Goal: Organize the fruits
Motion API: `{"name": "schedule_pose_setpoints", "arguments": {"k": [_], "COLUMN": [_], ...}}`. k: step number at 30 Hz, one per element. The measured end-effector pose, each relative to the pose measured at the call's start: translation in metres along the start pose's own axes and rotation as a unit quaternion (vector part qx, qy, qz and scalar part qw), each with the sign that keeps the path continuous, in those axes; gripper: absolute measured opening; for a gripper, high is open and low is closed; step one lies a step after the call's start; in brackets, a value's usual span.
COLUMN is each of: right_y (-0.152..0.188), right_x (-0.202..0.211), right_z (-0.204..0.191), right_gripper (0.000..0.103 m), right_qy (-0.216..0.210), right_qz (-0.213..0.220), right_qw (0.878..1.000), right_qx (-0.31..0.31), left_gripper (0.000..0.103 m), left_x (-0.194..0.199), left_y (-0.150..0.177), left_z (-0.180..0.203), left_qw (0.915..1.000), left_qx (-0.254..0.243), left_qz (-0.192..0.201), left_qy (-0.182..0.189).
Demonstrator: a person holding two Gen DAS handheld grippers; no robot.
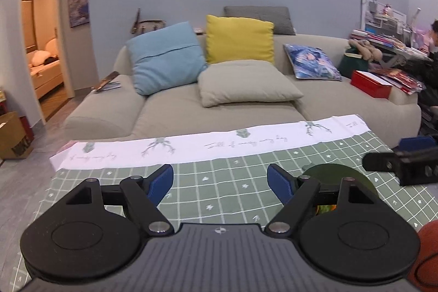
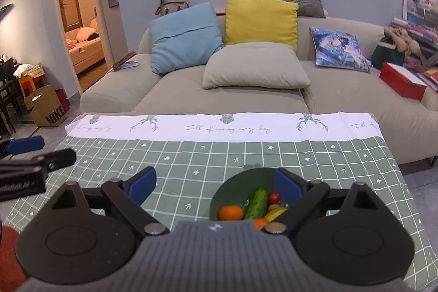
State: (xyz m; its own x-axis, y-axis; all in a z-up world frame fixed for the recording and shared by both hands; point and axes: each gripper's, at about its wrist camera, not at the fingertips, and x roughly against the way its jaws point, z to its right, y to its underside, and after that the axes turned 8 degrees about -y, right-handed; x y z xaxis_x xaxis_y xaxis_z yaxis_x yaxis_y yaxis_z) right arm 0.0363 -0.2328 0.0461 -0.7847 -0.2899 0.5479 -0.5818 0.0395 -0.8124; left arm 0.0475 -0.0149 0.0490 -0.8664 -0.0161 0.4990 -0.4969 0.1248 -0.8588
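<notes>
A dark green bowl (image 2: 241, 182) sits on the green checked tablecloth (image 2: 208, 155). It holds an orange (image 2: 230, 212), a cucumber (image 2: 256, 203), a small red fruit (image 2: 273, 197) and a yellow fruit (image 2: 274, 214). My right gripper (image 2: 216, 182) is open and empty just above the bowl's near side. My left gripper (image 1: 220, 178) is open and empty over the cloth, with the bowl (image 1: 334, 174) behind its right finger. An orange-red round object (image 1: 427, 256) shows at the lower right of the left wrist view.
A beige sofa (image 2: 246, 97) with several cushions stands behind the table. A red box (image 2: 401, 84) lies on its right end. A Nike paper bag (image 2: 48, 106) stands on the floor at left. A doorway (image 2: 79, 15) opens at far left.
</notes>
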Motion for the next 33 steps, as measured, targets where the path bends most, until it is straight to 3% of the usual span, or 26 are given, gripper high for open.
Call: {"name": "schedule_pose_setpoints", "arguments": {"k": [8,12,19,33], "right_y": [0.032,0.053,0.080,0.085], "right_x": [0.022,0.018,-0.001,-0.006], "right_z": [-0.026,-0.032,-0.046,-0.041], "right_gripper": [0.094,0.094,0.095,0.096], "right_qy": [0.021,0.026,0.015,0.016], "right_qz": [0.010,-0.006,-0.047,-0.055], "right_qw": [1.000,1.000,0.998,0.998], "right_qx": [0.018,0.011,0.029,0.019], "left_gripper": [0.093,0.093,0.093,0.093], "left_x": [0.011,0.006,0.003,0.006], "left_y": [0.030,0.048,0.065,0.076], "left_z": [-0.003,-0.007,-0.006,0.002], "left_qw": [0.9995,0.9977,0.9942,0.9914], "left_qx": [-0.013,0.003,-0.009,-0.031], "left_qz": [-0.020,-0.063,-0.099,-0.119], "left_qy": [-0.022,-0.025,-0.041,-0.046]}}
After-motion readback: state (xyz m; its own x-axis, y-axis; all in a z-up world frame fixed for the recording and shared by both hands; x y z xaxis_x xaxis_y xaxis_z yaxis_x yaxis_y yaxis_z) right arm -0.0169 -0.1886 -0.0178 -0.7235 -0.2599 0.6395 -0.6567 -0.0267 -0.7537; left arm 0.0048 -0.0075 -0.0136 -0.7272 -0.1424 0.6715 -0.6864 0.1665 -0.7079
